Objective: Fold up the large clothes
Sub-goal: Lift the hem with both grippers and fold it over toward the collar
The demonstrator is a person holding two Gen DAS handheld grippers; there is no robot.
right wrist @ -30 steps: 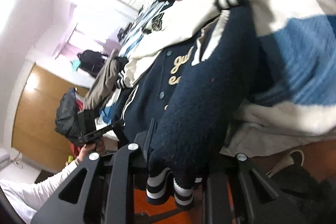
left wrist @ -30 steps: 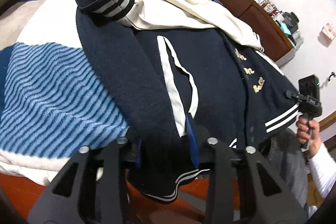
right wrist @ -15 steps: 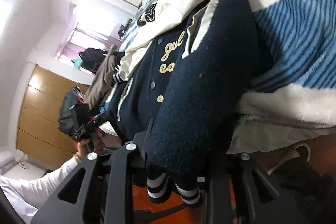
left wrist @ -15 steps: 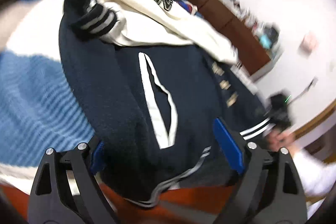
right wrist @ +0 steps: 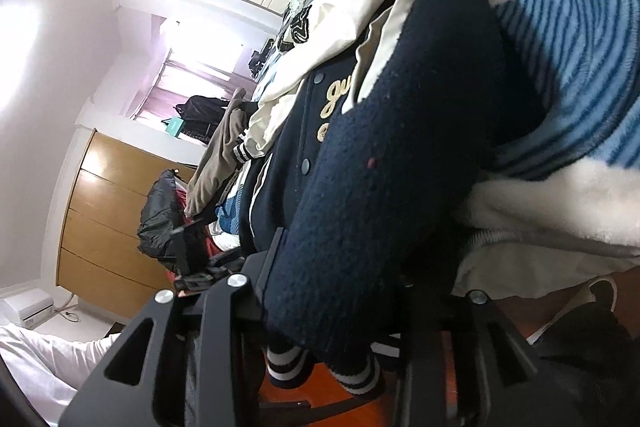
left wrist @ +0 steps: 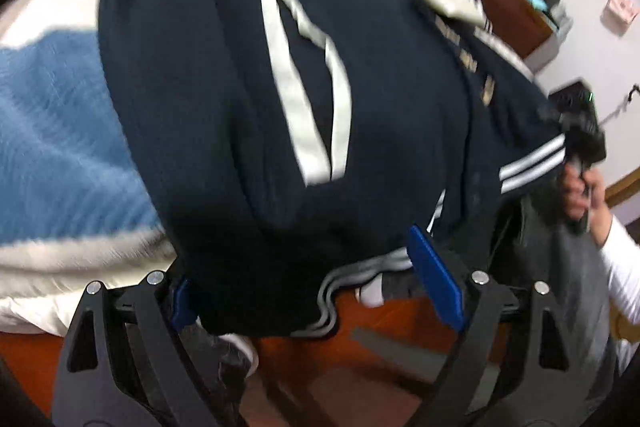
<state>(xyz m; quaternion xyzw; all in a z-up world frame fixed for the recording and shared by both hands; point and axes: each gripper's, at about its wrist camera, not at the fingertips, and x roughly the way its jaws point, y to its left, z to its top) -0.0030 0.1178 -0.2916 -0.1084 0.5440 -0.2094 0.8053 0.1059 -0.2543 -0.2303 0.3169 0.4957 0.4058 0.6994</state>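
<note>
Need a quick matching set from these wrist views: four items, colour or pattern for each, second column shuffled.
1. varsity jacket
2. blanket
3. dresser
4. pocket trim

a. light wood
b. white
c. navy
d. blue and white stripes

Pairs: 1-c, 2-d, 3-a, 4-b
</note>
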